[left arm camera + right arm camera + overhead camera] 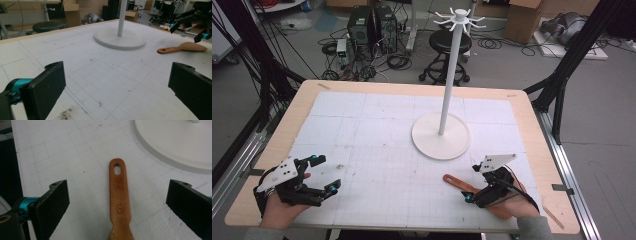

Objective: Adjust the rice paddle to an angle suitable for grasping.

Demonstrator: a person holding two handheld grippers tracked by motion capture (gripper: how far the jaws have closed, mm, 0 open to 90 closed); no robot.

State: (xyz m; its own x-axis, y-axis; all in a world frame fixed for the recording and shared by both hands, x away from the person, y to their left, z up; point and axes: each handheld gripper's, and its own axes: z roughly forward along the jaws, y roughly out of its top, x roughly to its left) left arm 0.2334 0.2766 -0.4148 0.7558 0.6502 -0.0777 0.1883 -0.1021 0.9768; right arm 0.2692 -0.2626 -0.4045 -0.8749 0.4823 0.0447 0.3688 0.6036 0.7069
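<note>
A wooden spoon [457, 183] lies flat on the white gridded mat near the front right, its handle with a hanging hole pointing left and away. My right gripper [471, 183] is open just over it. In the right gripper view the handle [119, 185] runs up the middle between the two wide-apart jaws of that gripper [119, 197], touching neither. My left gripper [325, 173] rests open at the front left with nothing between its jaws. From the left gripper [117, 100] the spoon [186, 47] shows far off at the right.
A white stand [447, 80] with a ring of hooks on top rises from a round base [427, 142] at the middle right of the mat. The base's edge [175, 150] lies just beyond the spoon's handle. Stools, boxes and cables sit on the floor behind the table.
</note>
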